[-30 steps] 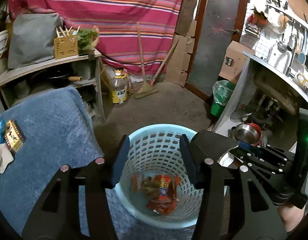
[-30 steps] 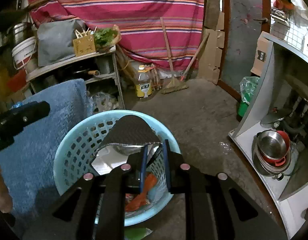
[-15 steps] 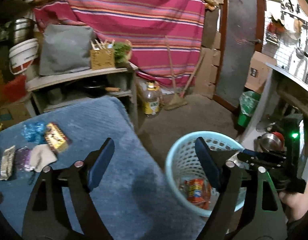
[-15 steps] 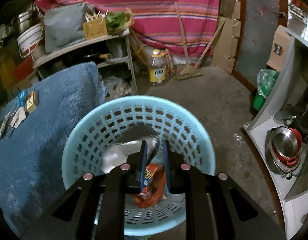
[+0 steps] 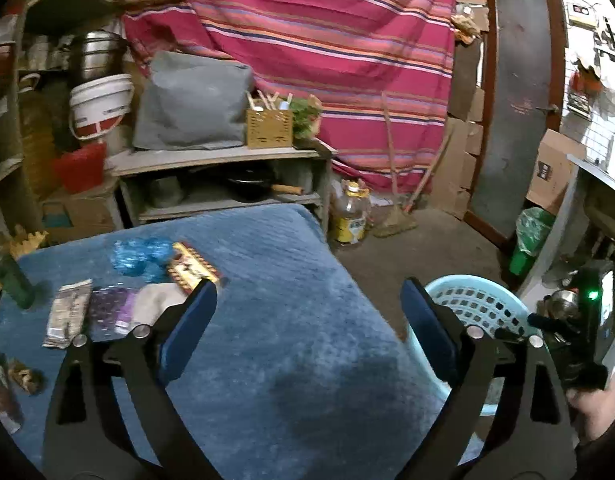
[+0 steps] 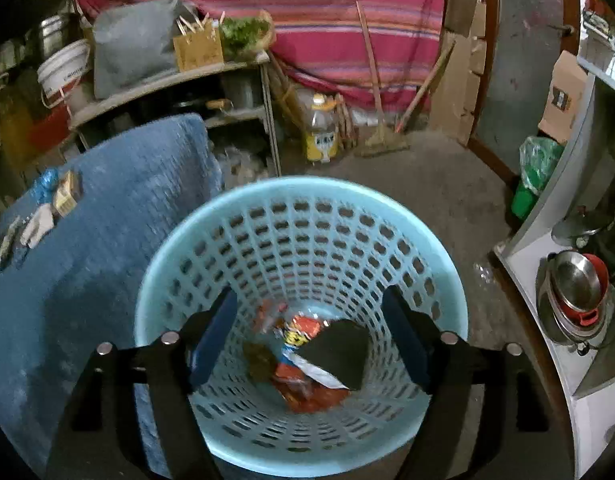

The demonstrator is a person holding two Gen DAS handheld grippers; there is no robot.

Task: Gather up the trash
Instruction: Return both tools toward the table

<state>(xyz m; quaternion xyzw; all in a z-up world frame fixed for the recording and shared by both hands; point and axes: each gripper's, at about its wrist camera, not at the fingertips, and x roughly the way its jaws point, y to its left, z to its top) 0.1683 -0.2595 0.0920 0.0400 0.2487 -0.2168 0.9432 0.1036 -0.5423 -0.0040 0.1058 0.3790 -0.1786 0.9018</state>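
Observation:
A light blue perforated basket (image 6: 303,200) stands on the floor beside a table under a blue cloth (image 5: 299,344). My right gripper (image 6: 309,336) hangs over the basket mouth, its jaws opening with nothing between them. A dark foil bag (image 6: 341,350) lies at the bottom of the basket on orange snack wrappers (image 6: 303,394). My left gripper (image 5: 307,312) is over the cloth, jaws opening wide and empty. Several wrappers lie at the cloth's left: a yellow packet (image 5: 193,266), blue plastic (image 5: 141,254), a purple wrapper (image 5: 111,308), a grey-brown wrapper (image 5: 67,312). The basket rim (image 5: 475,284) shows at right.
A shelf unit (image 5: 223,184) with a grey bag and wooden box stands behind the table. An oil bottle (image 6: 321,134) and a broom (image 6: 381,136) lean near the striped curtain. Pots (image 6: 577,292) sit in a white cabinet at right. A green bin (image 6: 533,180) stands by the door.
The right gripper opened and let go of the dark foil bag, which now lies in the basket. The left gripper swung left from over the basket to over the cloth and opened wider.

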